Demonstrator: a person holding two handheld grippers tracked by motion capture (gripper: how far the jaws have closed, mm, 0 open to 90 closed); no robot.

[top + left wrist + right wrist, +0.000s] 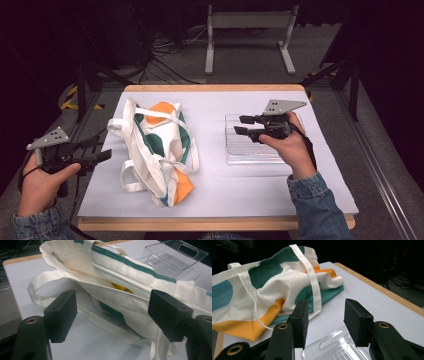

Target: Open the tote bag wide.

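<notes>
A white cloth tote bag with green and orange patches lies crumpled on the left half of the table, its straps loose. A clear plastic tray sits at the right half. My left gripper hovers open just left of the bag, held by a hand at the table's left edge. In the left gripper view the tote bag has its mouth facing the jaws, something yellow showing inside. My right gripper is open above the tray's far left part, pointing at the bag; the tray lies under its jaws.
The table has a pale sheet on a wooden top with a bare strip at the front. A white metal stand and cables lie on the floor beyond the far edge. Dark stand legs flank both sides.
</notes>
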